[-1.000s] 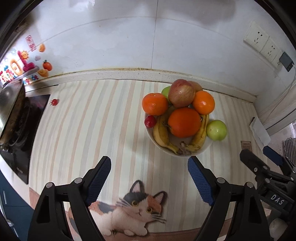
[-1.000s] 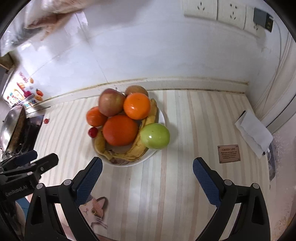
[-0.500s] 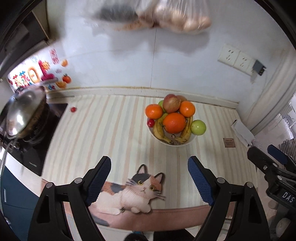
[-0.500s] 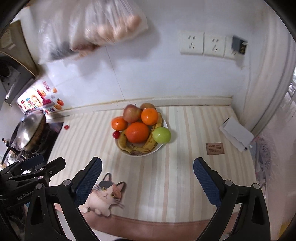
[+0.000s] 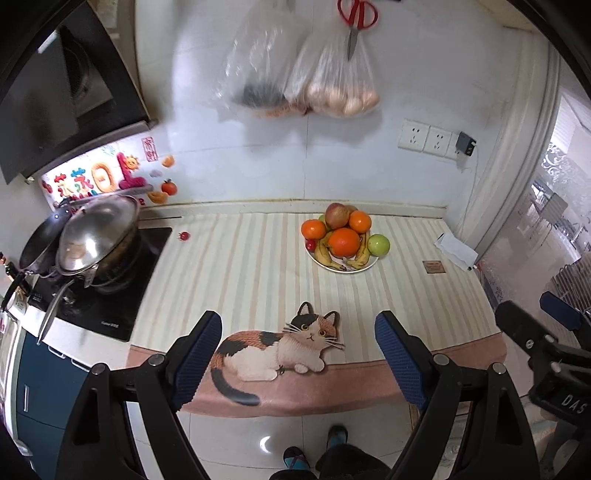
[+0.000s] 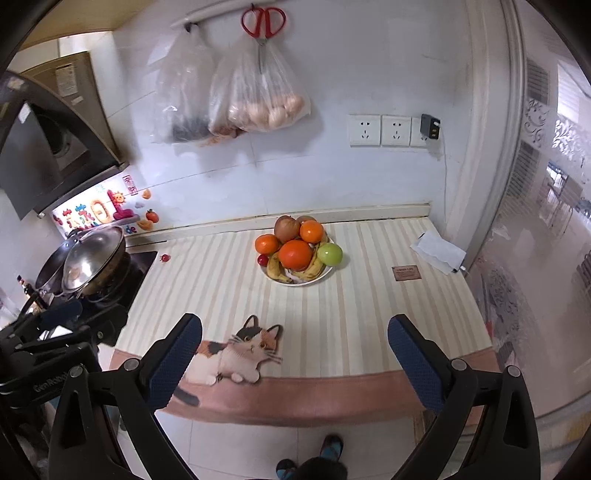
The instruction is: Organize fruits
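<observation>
A white plate [image 5: 364, 268] [image 6: 325, 275] at the back of the striped counter is piled with oranges [image 5: 344, 242] [image 6: 295, 254], bananas [image 5: 328, 255] [image 6: 275, 270], a red apple [image 5: 336, 215] [image 6: 287, 228] and a green apple [image 5: 378, 244] [image 6: 330, 253]. One small red fruit [image 5: 183, 235] [image 6: 164, 258] lies apart by the cooktop. My left gripper [image 5: 297, 354] hangs open and empty above the counter's front edge. So does my right gripper [image 6: 295, 360], far back from the plate.
A cooktop [image 5: 99, 295] with a lidded wok [image 5: 98, 236] stands at the left. Plastic bags [image 6: 255, 96] and red scissors [image 6: 263, 22] hang on the wall. A cat-shaped mat [image 5: 280, 347], a small brown card [image 5: 433, 266] and folded paper [image 5: 455, 247] lie on the counter. A person's feet [image 5: 314, 448] show below.
Both grippers pulled back and rose away from the plate, which now looks small and far. The counter's front edge, the floor and the hanging bags came into view. Jaws stayed wide.
</observation>
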Motion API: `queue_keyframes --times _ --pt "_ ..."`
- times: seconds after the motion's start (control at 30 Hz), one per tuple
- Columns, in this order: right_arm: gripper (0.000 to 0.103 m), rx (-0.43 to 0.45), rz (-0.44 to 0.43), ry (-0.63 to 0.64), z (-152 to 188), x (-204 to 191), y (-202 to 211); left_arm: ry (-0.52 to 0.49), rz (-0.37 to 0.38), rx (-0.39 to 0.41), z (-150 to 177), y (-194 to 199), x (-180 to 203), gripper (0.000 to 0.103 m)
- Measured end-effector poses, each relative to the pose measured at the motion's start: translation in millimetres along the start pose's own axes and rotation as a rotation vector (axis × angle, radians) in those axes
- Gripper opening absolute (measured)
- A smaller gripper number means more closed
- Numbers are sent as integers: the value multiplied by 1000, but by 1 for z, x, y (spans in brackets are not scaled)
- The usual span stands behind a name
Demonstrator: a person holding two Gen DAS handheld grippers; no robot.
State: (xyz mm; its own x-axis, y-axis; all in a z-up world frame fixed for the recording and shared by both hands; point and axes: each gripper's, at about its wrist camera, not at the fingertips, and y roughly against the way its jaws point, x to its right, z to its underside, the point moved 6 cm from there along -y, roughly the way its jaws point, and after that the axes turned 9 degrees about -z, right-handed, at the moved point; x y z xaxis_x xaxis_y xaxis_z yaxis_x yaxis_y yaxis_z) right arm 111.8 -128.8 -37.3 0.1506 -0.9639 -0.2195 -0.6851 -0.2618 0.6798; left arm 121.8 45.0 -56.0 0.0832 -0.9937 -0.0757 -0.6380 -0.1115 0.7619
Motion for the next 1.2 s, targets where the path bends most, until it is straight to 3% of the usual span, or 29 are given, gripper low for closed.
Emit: queue_keyframes --times 0.27,0.53,0.6,0.67,0.7,1.2 --pt "103 16 -34 18 23 -19 44 41 -9 46 19 45 -11 85" --pt "103 26 -32 37 25 -17 51 62 -15 33 33 49 -8 85" --pt "103 25 -30 37 19 -12 45 72 -9 19 33 41 -8 85" --pt "103 26 -24 35 15 -7 39 71 -24 22 33 36 -8 97" --pt "103 25 -23 35 12 -4 35 67 -32 28 31 31 -7 98" --pt "103 -31 -38 27 -10 22 -44 40 -89 -25 14 -24 8 99"
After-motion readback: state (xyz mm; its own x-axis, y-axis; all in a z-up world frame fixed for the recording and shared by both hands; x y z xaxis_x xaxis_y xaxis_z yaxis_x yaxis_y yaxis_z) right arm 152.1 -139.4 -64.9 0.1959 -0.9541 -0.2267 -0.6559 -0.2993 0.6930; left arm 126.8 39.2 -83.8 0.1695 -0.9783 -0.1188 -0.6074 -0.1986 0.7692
